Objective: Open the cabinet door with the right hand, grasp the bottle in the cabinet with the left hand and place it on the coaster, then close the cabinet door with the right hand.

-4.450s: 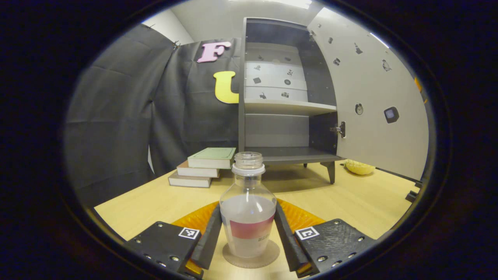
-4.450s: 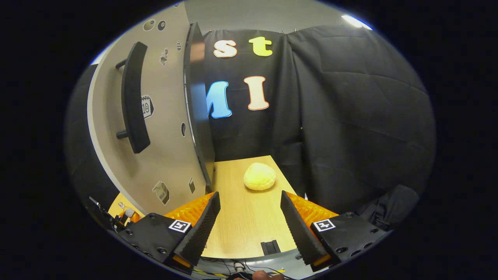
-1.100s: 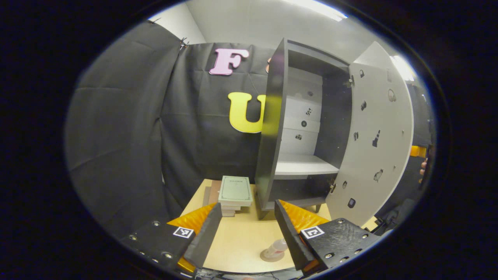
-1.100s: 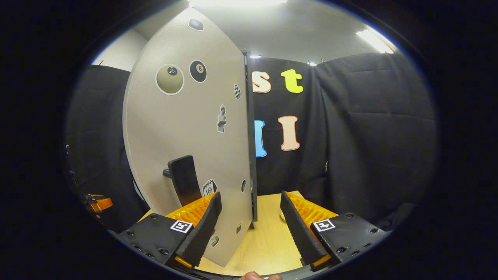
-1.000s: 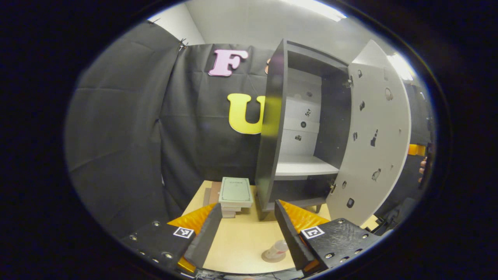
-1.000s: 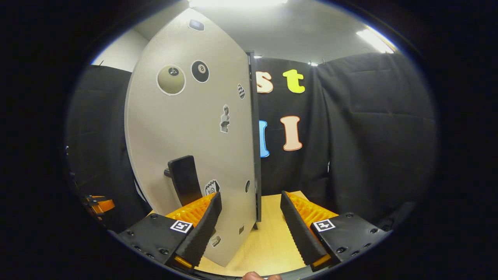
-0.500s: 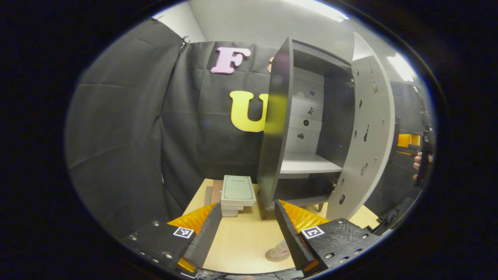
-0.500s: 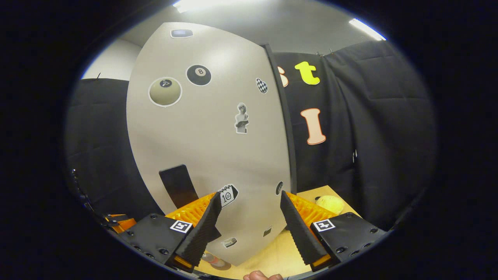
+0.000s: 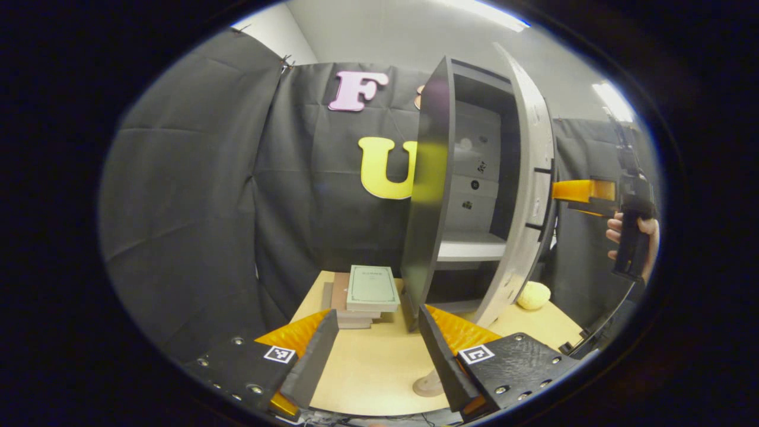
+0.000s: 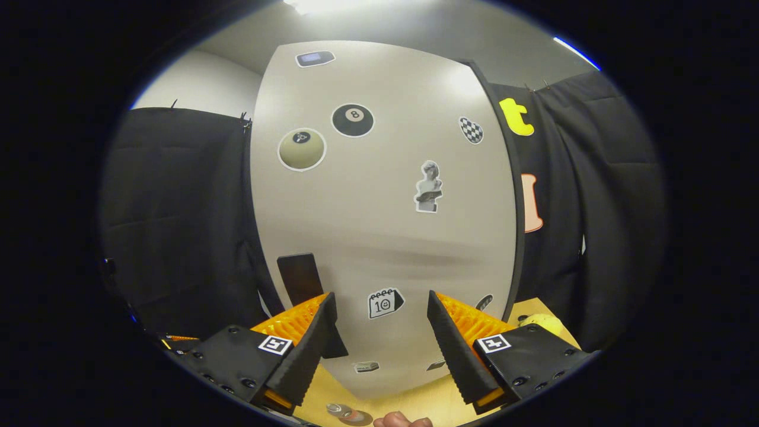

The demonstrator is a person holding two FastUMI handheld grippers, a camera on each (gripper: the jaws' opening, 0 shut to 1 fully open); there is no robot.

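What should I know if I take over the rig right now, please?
Left claw: open, empty, raised over the table.
Right claw: open, facing the cabinet door front, beside its handle; contact unclear.
Bottle: on the coaster, partly hidden by a left finger.
Done: bottle placed.
Left: the door stands ajar; push it fully shut.
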